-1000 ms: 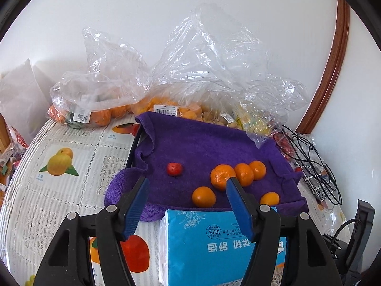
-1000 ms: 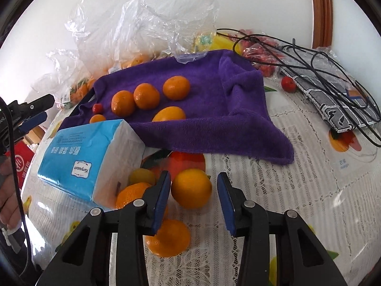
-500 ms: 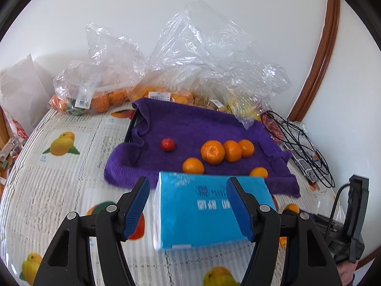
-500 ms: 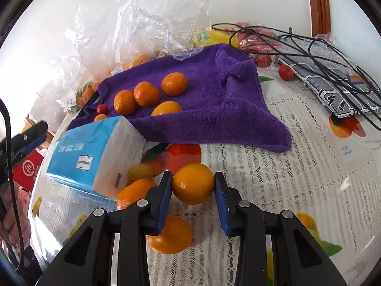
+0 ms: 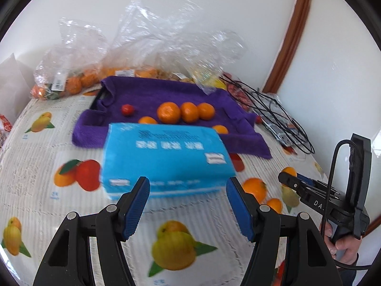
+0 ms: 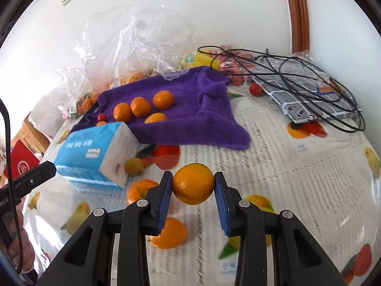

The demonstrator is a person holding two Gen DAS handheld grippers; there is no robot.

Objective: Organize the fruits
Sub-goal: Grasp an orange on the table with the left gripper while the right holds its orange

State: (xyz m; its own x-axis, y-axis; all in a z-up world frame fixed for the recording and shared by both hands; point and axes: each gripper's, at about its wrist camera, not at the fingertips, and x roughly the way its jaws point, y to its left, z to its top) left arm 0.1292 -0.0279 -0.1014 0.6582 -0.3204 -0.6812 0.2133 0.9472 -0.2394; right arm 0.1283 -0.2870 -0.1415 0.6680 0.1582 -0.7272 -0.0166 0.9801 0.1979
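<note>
While fruit-printed cloth covers the bench (image 6: 297, 166), a purple towel (image 6: 190, 119) lies toward its far side as the landmark, clear plastic bags (image 6: 133, 45) heaped behind it. Just in front of the towel sits a blue tissue pack (image 5: 166, 157). On the towel rest several oranges (image 5: 168, 112). Nearer than the towel, the right hand-held gripper (image 6: 193, 191) has just been closing and clamps one orange (image 6: 193, 183). Before the pack, the left hand-held gripper (image 5: 188, 205) stands half spread, holding nothing.
</note>
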